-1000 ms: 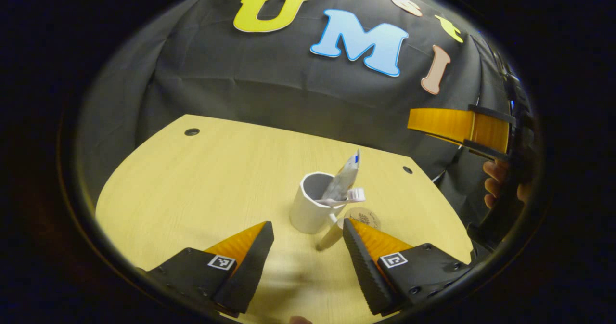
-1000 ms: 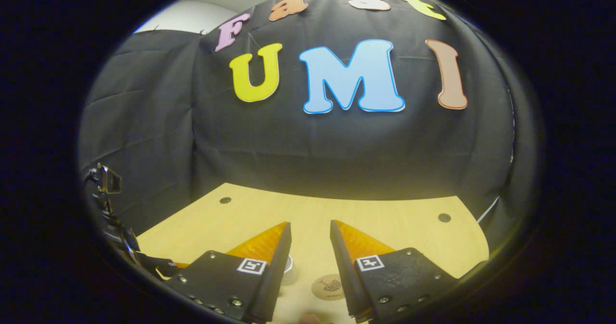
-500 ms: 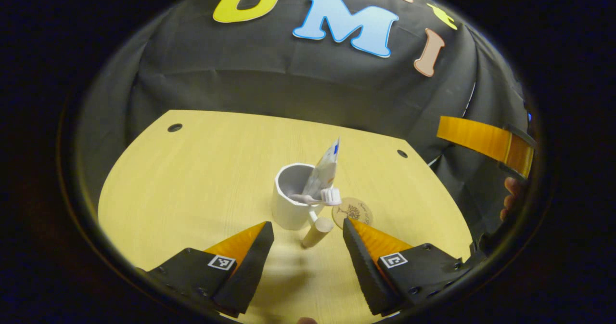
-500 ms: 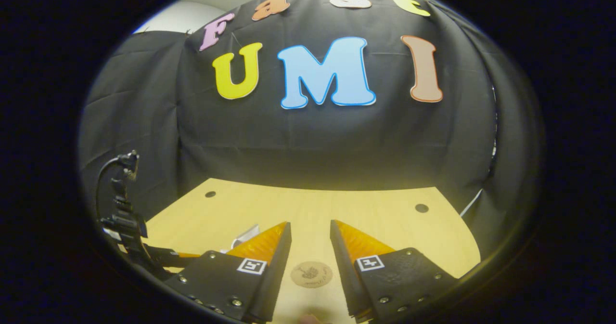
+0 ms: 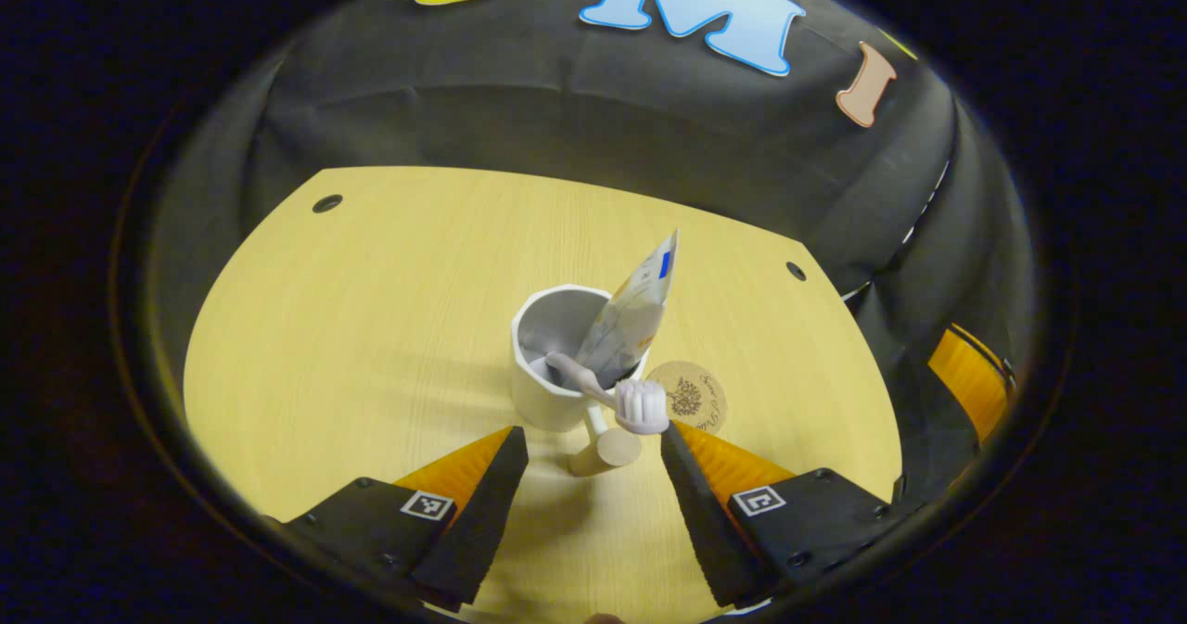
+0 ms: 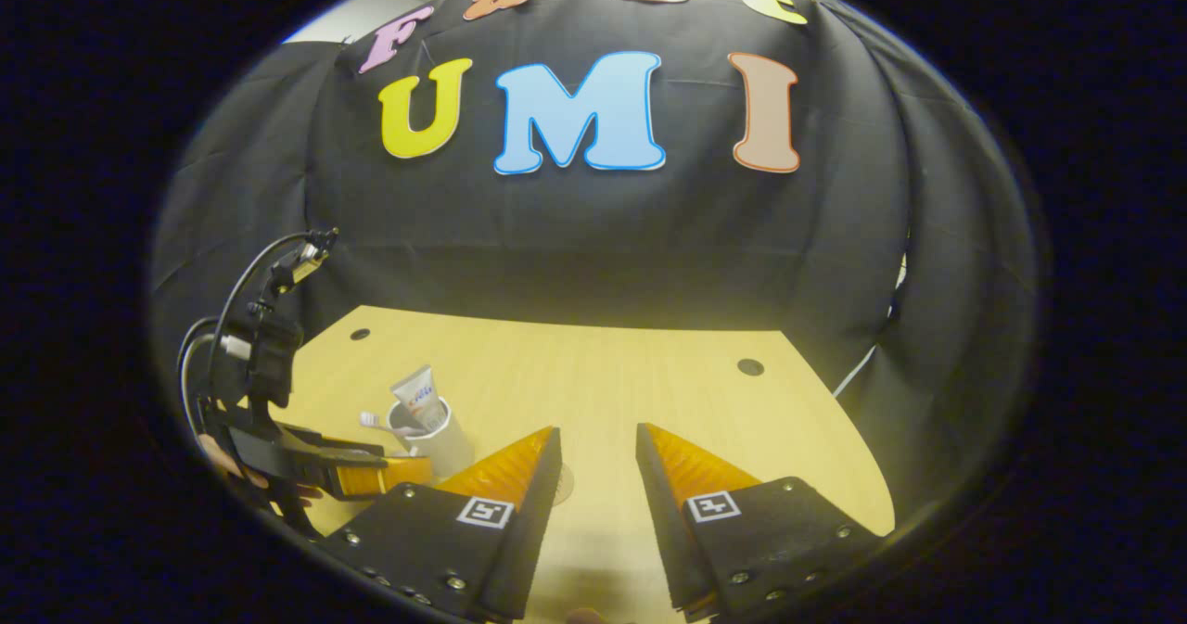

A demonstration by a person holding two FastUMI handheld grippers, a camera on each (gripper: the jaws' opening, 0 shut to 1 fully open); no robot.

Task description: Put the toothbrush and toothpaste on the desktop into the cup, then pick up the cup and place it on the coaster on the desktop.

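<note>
A white cup (image 5: 547, 378) stands upright on the wooden desk (image 5: 371, 327), just left of the round coaster (image 5: 691, 394). The toothpaste tube (image 5: 635, 313) and the toothbrush (image 5: 640, 404) lean out of it to the right. The cup's wooden handle (image 5: 605, 448) points at my left gripper (image 5: 592, 429), which is open just short of the cup, its fingers either side of the handle without touching. My right gripper (image 6: 598, 429) hangs open and empty over the desk, right of the cup (image 6: 443, 439). The coaster's edge (image 6: 564, 483) peeks beside its left finger.
The black cloth wall closes off the back of the desk. In the right gripper view the left gripper (image 6: 366, 474) and the hand (image 6: 227, 462) holding it are at the left, with cables above. An orange finger of the right gripper (image 5: 969, 378) shows at the far right.
My left gripper has come closer to the cup, tilting down over it. My right gripper has pulled away to the right, bringing the cup and the left gripper into its view.
</note>
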